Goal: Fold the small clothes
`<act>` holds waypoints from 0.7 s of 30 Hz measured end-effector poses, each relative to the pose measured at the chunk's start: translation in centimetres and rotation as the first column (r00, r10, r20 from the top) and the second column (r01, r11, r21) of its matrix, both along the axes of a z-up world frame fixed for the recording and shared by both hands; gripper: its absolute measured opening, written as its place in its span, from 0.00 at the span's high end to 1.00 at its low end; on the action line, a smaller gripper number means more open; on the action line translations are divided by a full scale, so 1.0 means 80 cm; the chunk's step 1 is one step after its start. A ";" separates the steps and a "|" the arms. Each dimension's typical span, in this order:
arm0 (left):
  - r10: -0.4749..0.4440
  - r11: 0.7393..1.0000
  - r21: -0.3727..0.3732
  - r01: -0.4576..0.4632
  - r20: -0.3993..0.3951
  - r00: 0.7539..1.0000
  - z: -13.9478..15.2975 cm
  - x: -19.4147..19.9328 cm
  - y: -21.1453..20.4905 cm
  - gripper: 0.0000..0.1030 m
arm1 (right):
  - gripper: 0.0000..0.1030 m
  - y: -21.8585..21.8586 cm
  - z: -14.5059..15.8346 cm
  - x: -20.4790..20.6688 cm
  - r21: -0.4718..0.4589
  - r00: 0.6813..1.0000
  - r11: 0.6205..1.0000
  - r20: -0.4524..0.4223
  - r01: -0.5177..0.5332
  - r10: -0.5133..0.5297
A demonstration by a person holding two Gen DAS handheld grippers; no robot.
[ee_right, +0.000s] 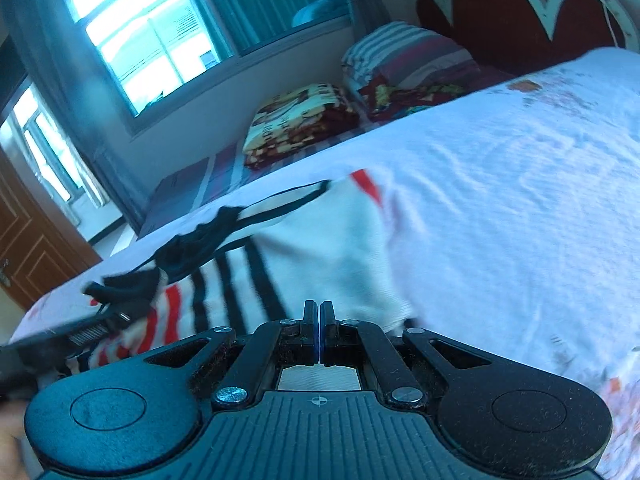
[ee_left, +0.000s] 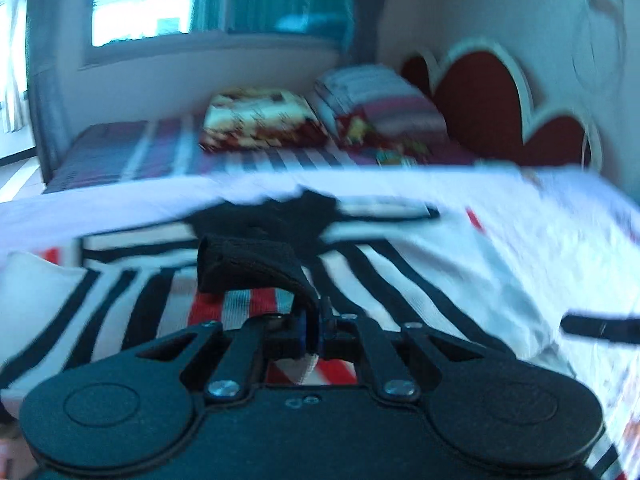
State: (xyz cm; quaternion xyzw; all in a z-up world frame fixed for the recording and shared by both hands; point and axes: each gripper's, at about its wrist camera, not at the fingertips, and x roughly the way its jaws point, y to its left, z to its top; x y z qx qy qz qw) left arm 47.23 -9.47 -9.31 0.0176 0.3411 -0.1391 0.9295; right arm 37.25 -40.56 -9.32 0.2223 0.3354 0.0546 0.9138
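A small white garment (ee_left: 420, 280) with black and red stripes and black trim lies spread on the white bedsheet (ee_left: 540, 216). My left gripper (ee_left: 316, 320) is shut on a black band of the garment (ee_left: 248, 268), which stands up out of the jaws over the red-striped part. In the right wrist view the same garment (ee_right: 320, 240) lies ahead, and the left gripper (ee_right: 116, 316) comes in blurred from the left, holding the black trim. My right gripper (ee_right: 319, 312) is shut just above the garment's near white edge; no cloth shows between its pads.
A folded patterned blanket (ee_right: 304, 120) and a striped pillow stack (ee_right: 404, 56) lie at the far side of the bed. A red headboard (ee_right: 520, 12) stands at the right, a window (ee_right: 148, 36) behind and a wooden door (ee_right: 28, 240) at the left.
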 end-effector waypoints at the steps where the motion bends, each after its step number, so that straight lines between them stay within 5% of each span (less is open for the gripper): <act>1: -0.026 0.999 0.022 0.027 -0.016 1.000 -0.008 0.000 -0.015 0.91 | 1.00 -0.008 -0.001 0.002 0.007 1.000 1.000 -0.001 0.008 -0.008; 4: -0.097 0.991 0.088 0.098 -0.015 0.995 -0.026 -0.003 -0.060 0.51 | 1.00 -0.025 -0.002 0.006 0.009 0.999 0.999 -0.004 0.035 -0.035; 5: -0.135 0.987 0.093 0.134 0.003 0.991 -0.029 -0.009 -0.071 0.29 | 1.00 -0.028 -0.002 0.007 0.011 0.999 0.999 -0.004 0.037 -0.037; 9: -0.195 0.975 0.130 0.181 0.109 0.975 -0.016 -0.051 -0.078 0.34 | 0.93 -0.031 0.002 0.013 0.013 1.000 1.000 0.003 0.010 -0.010; 11: -0.127 0.987 0.117 0.112 0.128 0.984 -0.008 -0.071 -0.043 0.37 | 0.08 -0.023 0.005 0.015 0.015 0.999 1.000 0.032 0.006 -0.007; 13: -0.013 0.993 0.121 -0.005 0.148 0.989 -0.003 -0.093 0.009 0.38 | 0.09 -0.008 0.010 0.015 0.035 0.994 0.998 0.103 -0.045 0.041; 16: 0.152 0.962 0.194 -0.190 0.193 0.969 -0.006 -0.128 0.091 0.43 | 0.44 0.024 0.006 0.033 0.080 0.987 0.987 0.085 -0.140 0.134; 21: 0.309 0.915 0.236 -0.328 0.115 0.944 -0.030 -0.142 0.192 0.52 | 0.48 0.070 -0.016 0.064 0.071 0.986 0.984 0.033 -0.164 0.162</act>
